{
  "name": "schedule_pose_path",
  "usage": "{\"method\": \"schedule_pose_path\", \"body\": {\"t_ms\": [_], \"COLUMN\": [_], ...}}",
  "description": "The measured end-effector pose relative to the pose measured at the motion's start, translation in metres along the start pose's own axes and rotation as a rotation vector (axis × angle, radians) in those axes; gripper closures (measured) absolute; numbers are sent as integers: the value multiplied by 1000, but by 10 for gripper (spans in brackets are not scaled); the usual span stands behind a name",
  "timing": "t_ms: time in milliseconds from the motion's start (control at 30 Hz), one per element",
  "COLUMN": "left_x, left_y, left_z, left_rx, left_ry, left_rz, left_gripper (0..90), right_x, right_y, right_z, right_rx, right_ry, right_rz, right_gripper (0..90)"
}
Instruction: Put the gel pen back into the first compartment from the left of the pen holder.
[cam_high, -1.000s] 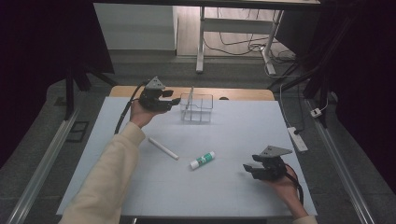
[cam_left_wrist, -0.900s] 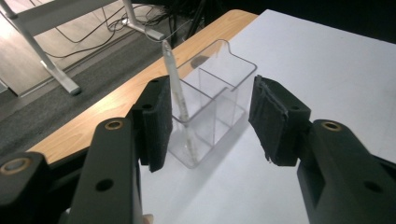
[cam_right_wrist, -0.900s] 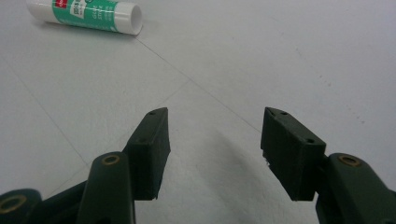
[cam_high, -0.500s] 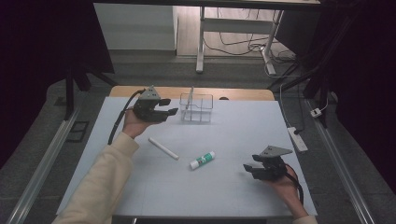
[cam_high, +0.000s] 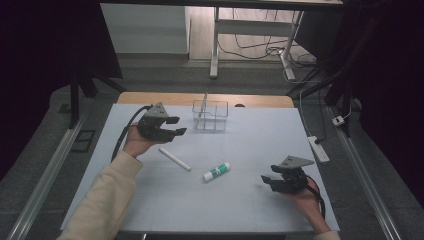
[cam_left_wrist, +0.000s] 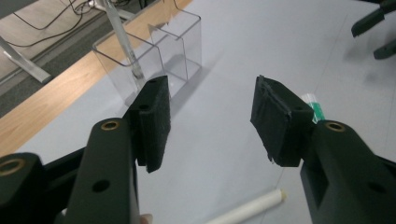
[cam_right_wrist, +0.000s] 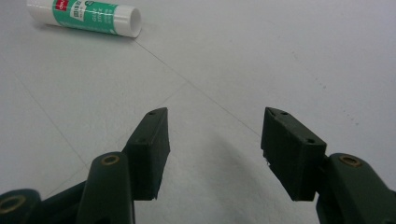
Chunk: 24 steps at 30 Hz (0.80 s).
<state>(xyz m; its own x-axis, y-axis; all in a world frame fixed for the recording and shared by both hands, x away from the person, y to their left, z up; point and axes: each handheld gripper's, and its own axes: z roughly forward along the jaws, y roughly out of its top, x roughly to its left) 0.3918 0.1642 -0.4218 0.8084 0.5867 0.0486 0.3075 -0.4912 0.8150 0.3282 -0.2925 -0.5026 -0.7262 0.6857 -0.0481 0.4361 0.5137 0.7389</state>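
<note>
**Listener:** As you looked down from the high camera, what did you see on the table?

**Operator:** I saw a pale grey table (cam_high: 150, 200) with a clear plastic holder (cam_high: 210, 116) standing near its far edge. A thin pen (cam_high: 202, 106) stood upright in the holder's left compartment. A white stick (cam_high: 174, 159) lay flat near the middle of the table, and a glue stick (cam_high: 216, 171) with a green label lay just to its right, apart from it.

**Listener:** Where were the grippers?

**Operator:** I held the left gripper (cam_high: 176, 126) above the table, between the holder and the white stick. Its jaws stood apart with nothing between them, touching neither. In its own view the holder sat just beyond the left jaw, and the white stick's end showed below.

**Listener:** And the other one?

**Operator:** The right gripper (cam_high: 267, 180) sat low near the table's near right corner, well apart from the glue stick. Its jaws were parted and empty too.
</note>
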Motion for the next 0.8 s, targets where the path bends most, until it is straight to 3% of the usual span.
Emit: {"method": "schedule_pose_path", "body": {"t_ms": [800], "left_x": [-6], "left_y": [-9], "left_z": [-7], "left_rx": [143], "left_ry": [-64], "left_rz": [95], "left_gripper": [453], "right_x": [-2], "right_y": [-1], "right_z": [-1], "right_rx": [2], "right_ry": [-7], "right_rz": [-9], "right_gripper": [405]}}
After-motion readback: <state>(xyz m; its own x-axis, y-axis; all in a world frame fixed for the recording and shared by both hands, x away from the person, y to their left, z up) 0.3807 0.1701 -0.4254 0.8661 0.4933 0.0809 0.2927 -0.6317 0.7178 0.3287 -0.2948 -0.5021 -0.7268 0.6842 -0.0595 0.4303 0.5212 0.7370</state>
